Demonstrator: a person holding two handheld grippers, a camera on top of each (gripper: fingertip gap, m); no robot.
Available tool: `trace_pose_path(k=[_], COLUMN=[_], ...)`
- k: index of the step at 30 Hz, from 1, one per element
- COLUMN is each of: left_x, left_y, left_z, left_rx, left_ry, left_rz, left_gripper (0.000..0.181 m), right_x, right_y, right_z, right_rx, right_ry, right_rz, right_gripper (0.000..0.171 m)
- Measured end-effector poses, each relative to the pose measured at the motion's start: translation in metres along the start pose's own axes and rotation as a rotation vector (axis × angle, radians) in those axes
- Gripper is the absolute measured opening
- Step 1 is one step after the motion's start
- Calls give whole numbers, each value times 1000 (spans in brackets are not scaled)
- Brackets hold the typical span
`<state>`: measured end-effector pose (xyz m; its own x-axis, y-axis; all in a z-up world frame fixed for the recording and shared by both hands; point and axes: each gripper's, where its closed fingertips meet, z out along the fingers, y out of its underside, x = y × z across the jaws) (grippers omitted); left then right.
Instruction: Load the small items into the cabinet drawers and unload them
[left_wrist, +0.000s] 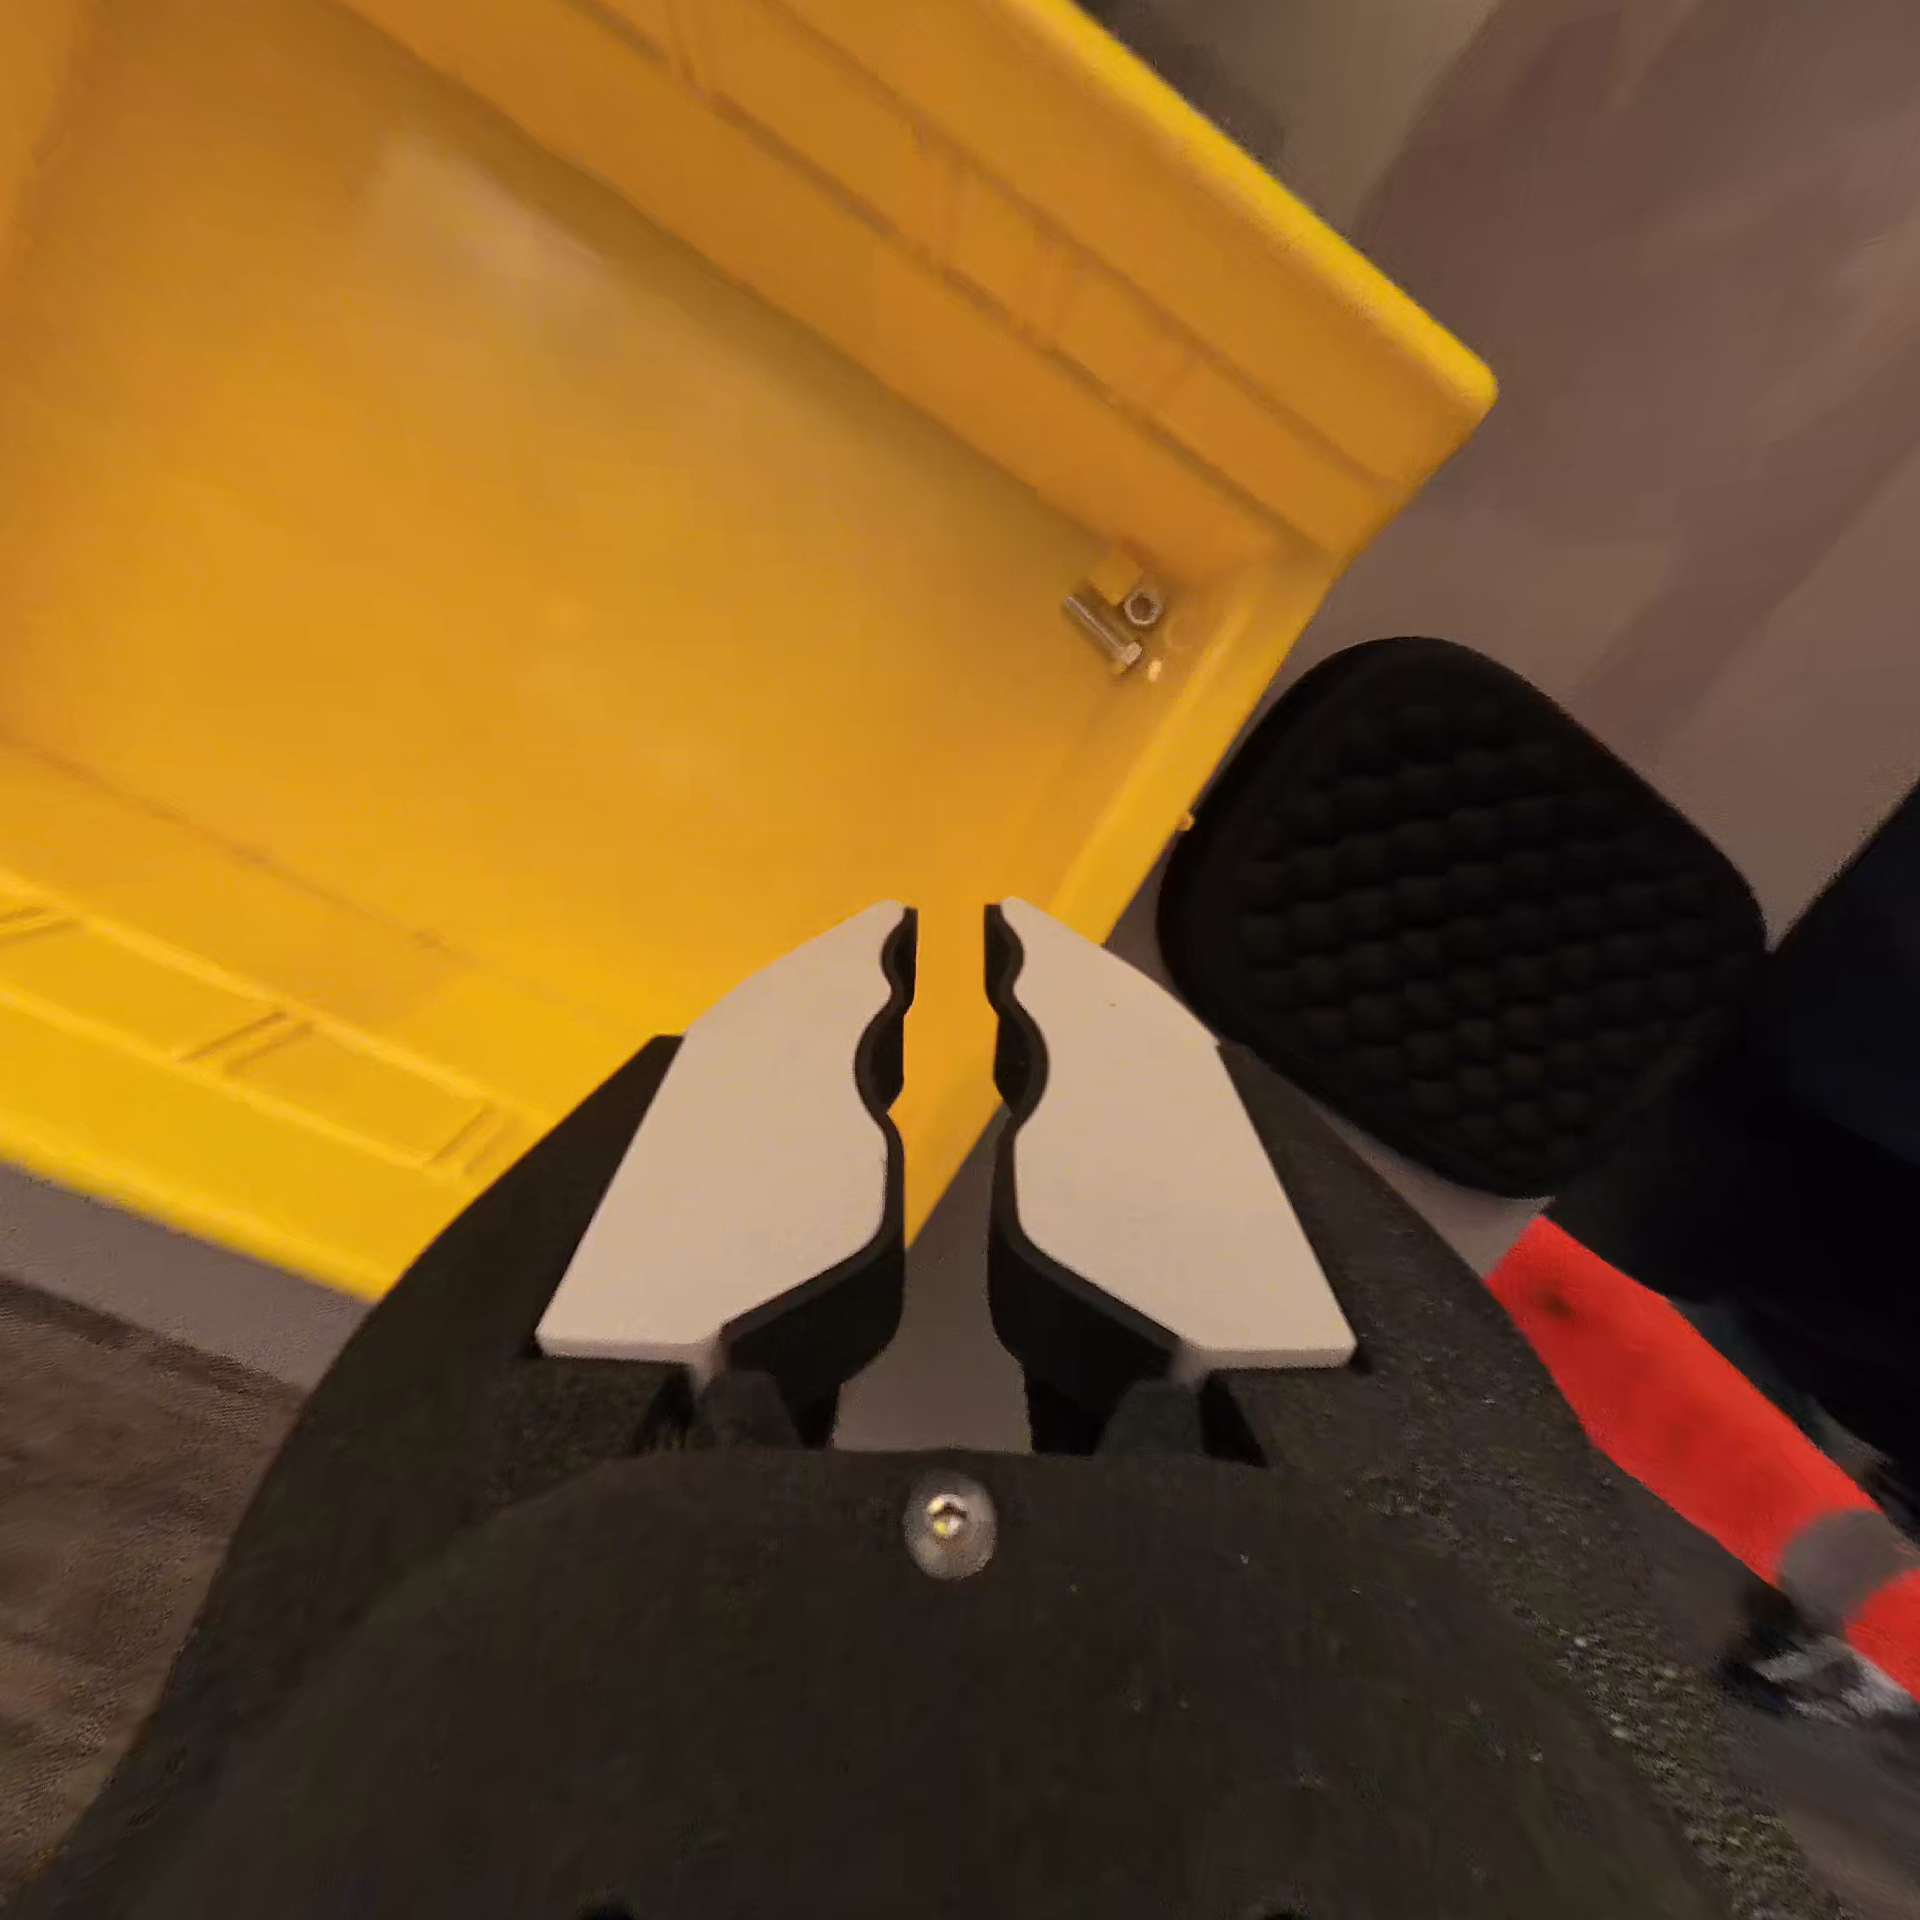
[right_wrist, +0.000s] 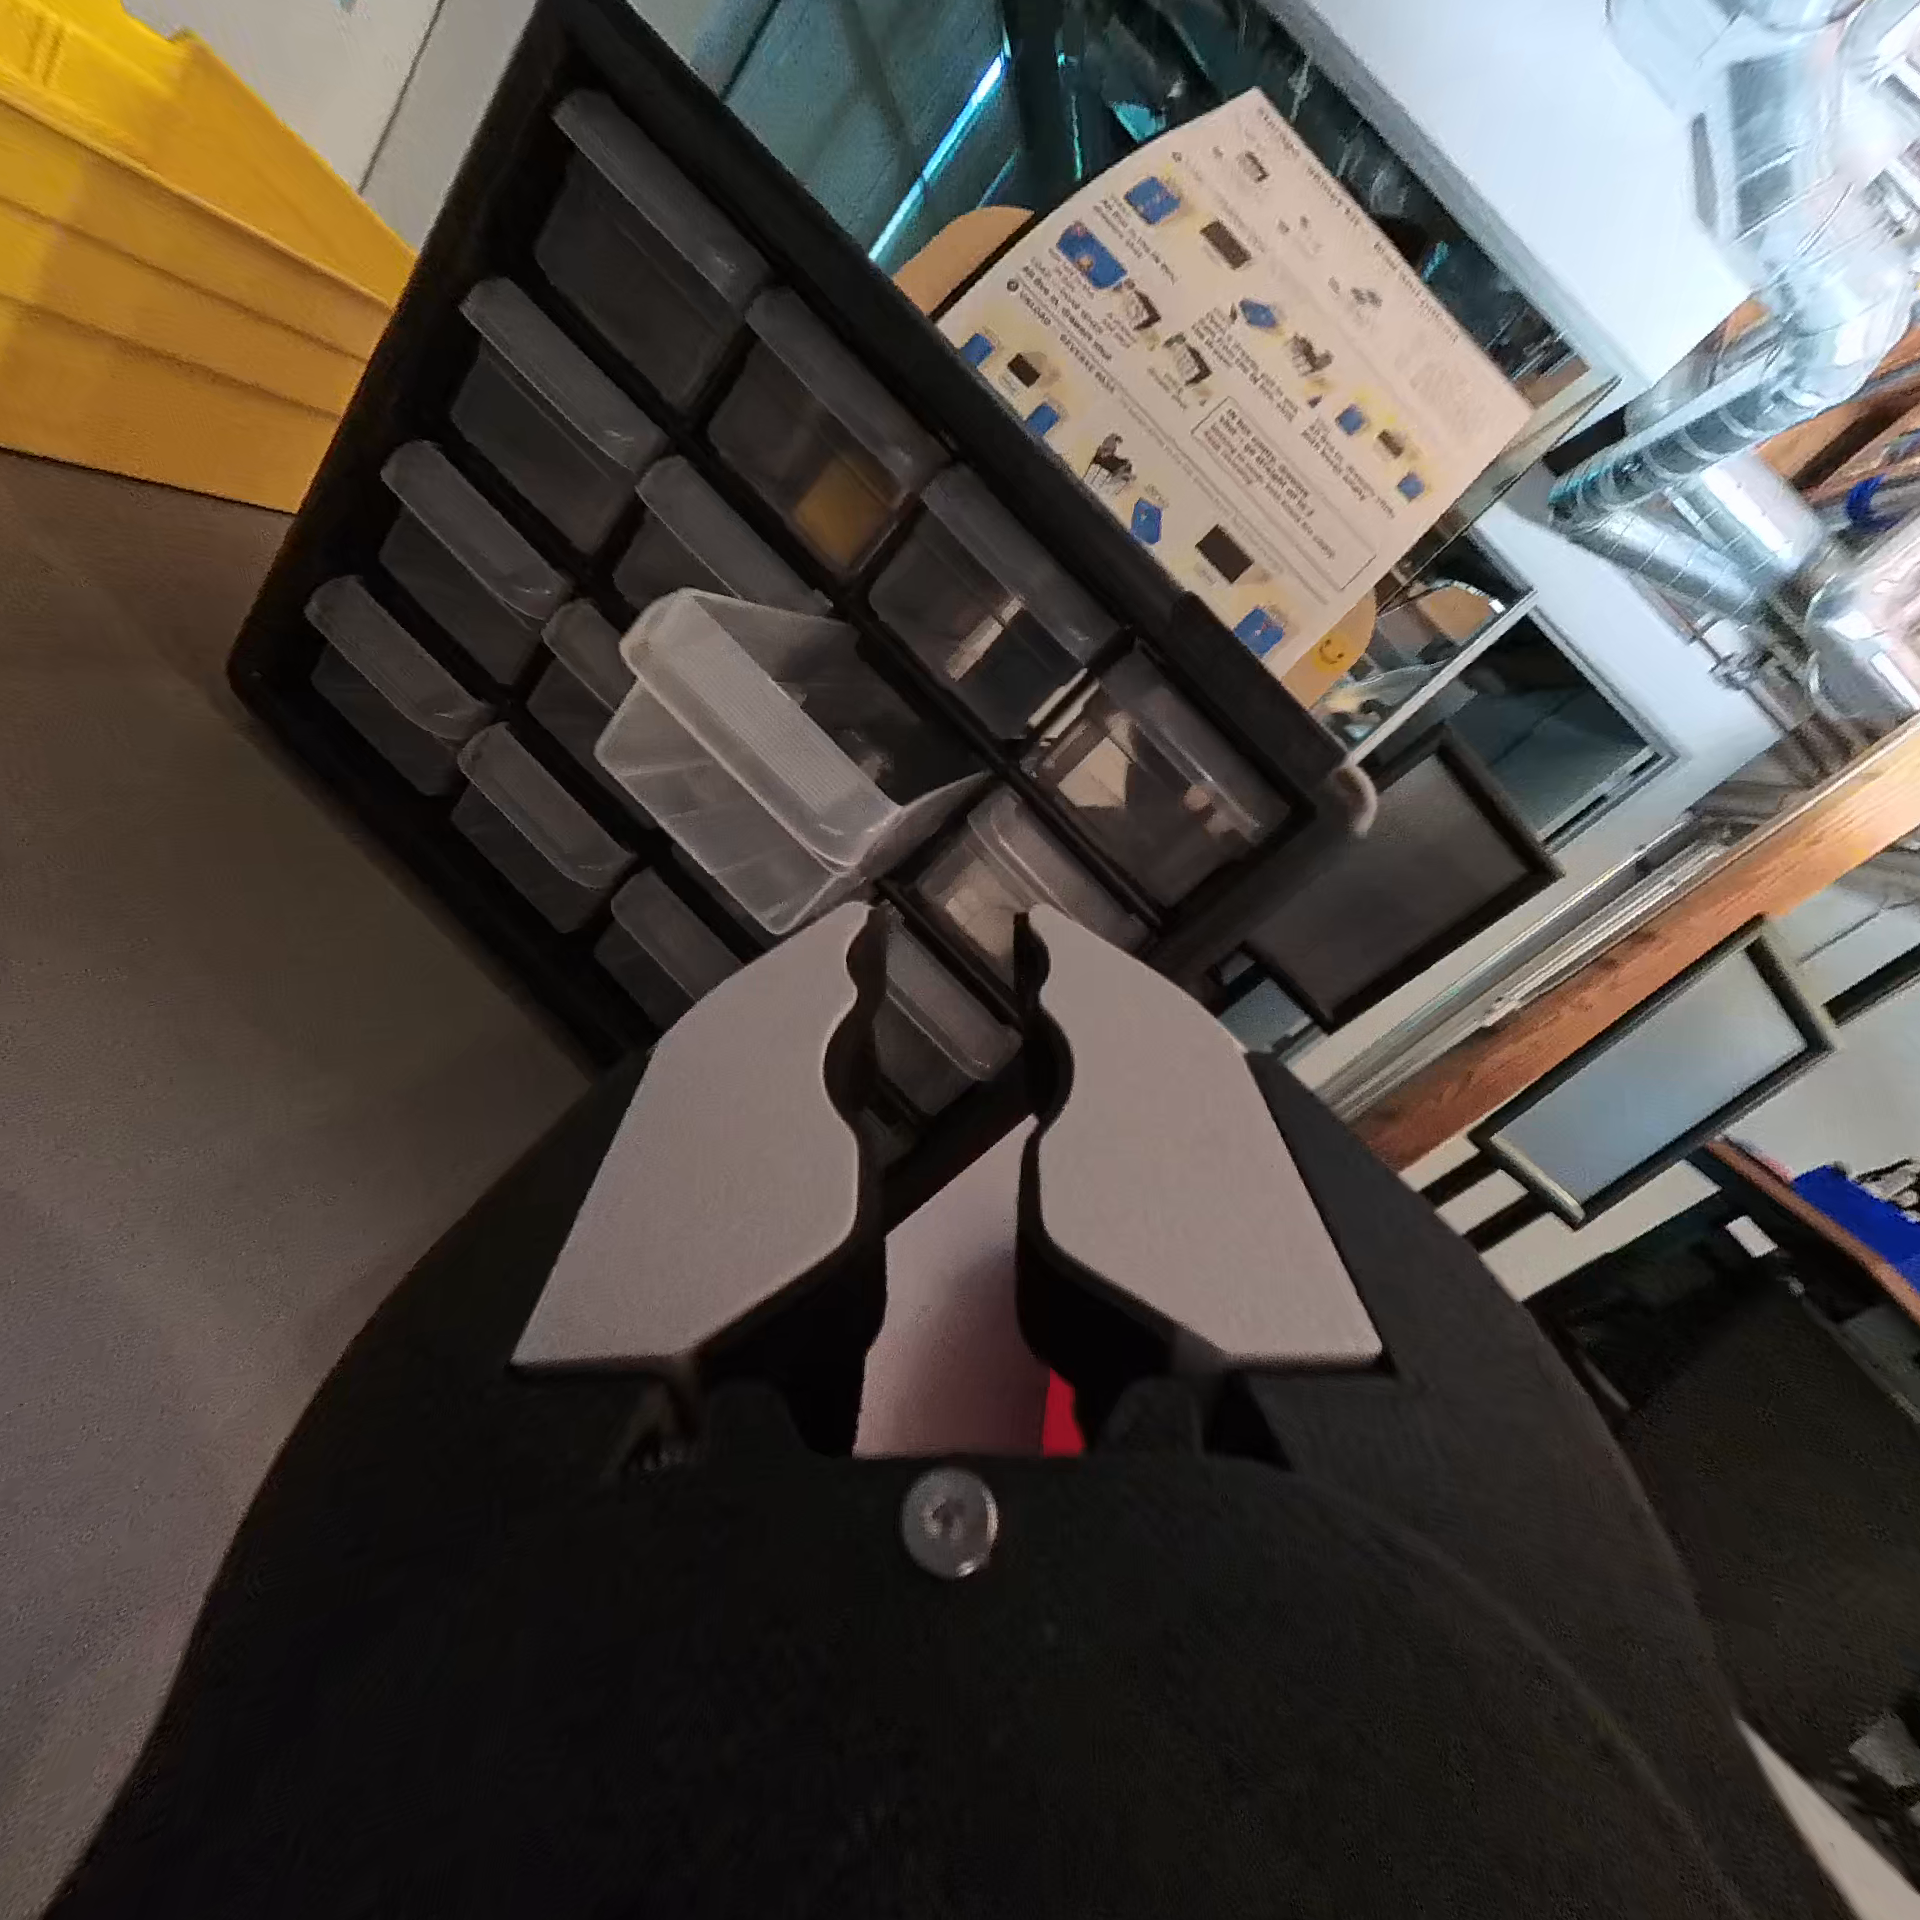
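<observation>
In the left wrist view a yellow bin fills the frame. A small metal bolt and a nut lie in its far right corner. My left gripper hovers over the bin's near right wall, its jaws a narrow gap apart with nothing between them. In the right wrist view a black cabinet with several clear drawers stands tilted in frame. One clear drawer is pulled out. My right gripper is open and empty, just below that drawer, close to the lower drawers.
A black honeycomb-textured pad sits against the bin's right wall, with something red below it. The yellow bin stands left of the cabinet on a grey table. A printed sheet stands behind the cabinet; a wooden bench is to the right. There is about 40 centimetres between the tips of the two grippers. My left gripper's tips are some 11 centimetres from the small metal bolt. The nut is closer to my left gripper, around 11 centimetres from its tips; the right tips are 35 centimetres off. Left tips and right tips are each some 20 centimetres from the black cabinet.
</observation>
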<state>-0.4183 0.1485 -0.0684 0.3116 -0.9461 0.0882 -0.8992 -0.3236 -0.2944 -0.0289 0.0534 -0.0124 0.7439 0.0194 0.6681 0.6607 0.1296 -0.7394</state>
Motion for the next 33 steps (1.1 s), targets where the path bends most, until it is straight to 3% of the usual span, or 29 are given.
trace_pose_path(k=[9,13,17,22,27,33], left_x=[-23,-5,18,25,24,27], left_y=[17,5,-20,-34,-27,-35], left_z=[21,43,60,72,85,92], left_rx=[-210,-201,-82,-79,-183,-214], left_ry=[11,157,264,274,241,286], left_rz=[77,222,343,67,-78,-151], left_gripper=[15,17,19,7,22,25], right_x=[1,-1,-2,2,1,-1], right_y=[0,1,-2,-1,-1,1], right_z=[0,0,-1,0,0,0], right_rx=[36,47,72,73,70,58], right_ry=[-60,-71,-77,-64,-69,-72], right_rz=[114,99,87,79,71,39], right_gripper=[24,24,24,24,24,24])
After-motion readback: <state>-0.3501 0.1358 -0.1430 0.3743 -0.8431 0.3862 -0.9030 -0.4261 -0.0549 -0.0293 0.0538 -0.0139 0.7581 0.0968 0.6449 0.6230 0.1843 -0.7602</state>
